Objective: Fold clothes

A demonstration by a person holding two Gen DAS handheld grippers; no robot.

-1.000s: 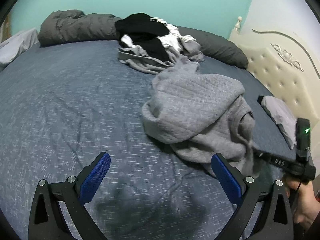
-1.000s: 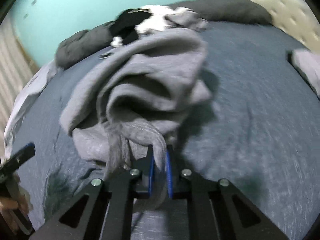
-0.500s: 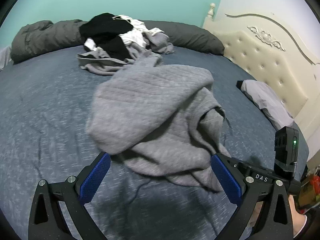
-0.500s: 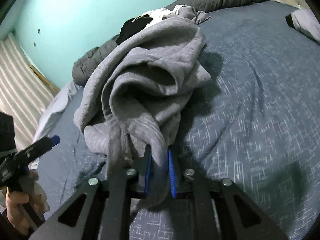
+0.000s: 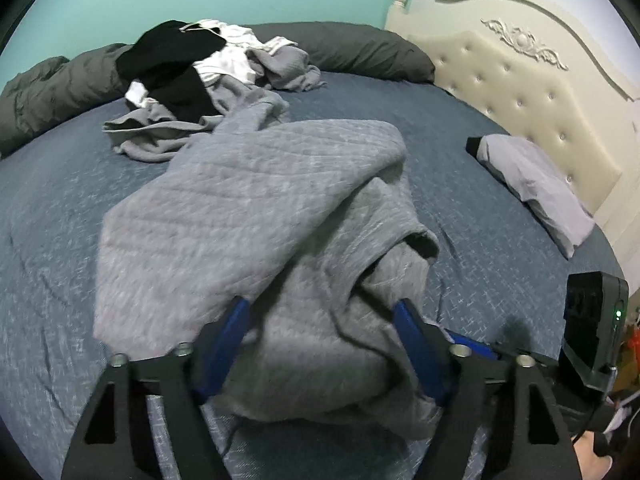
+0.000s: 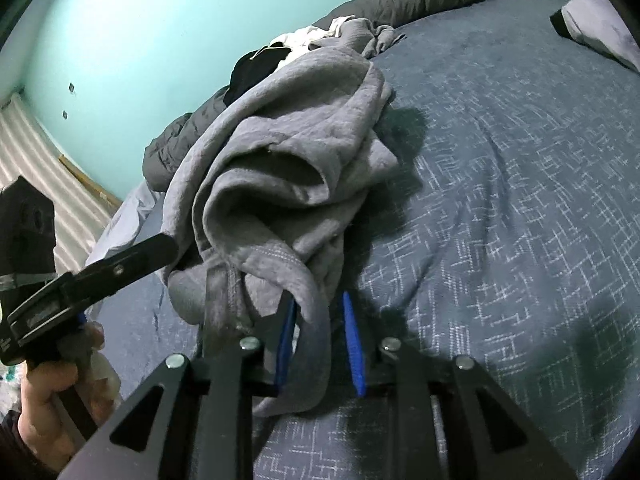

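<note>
A crumpled grey sweatshirt [image 5: 260,208] lies heaped on the blue bedspread [image 5: 480,128]. My left gripper [image 5: 320,320] straddles its near edge. Its jaws are closing, and a thick bunch of the fabric sits between the blue pads [image 5: 236,320] and drapes over them. In the right wrist view the same sweatshirt [image 6: 288,152] rises in front of my right gripper [image 6: 318,300]. That gripper's jaws are opening. A hem fold hangs loose between them, with a gap on its right side. The left gripper's finger [image 6: 120,260] reaches into the cloth from the left.
A pile of black, white and grey clothes [image 5: 188,76] sits at the far side of the bed, against a dark grey rolled duvet [image 5: 340,44]. A folded pale garment [image 5: 532,184] lies by the cream tufted headboard [image 5: 520,80]. A person's hand [image 6: 48,392] holds the left gripper.
My left gripper has moved from bare bedspread onto the sweatshirt, and its jaws have narrowed around a bunch of it. The right jaws have parted from their pinch on the hem.
</note>
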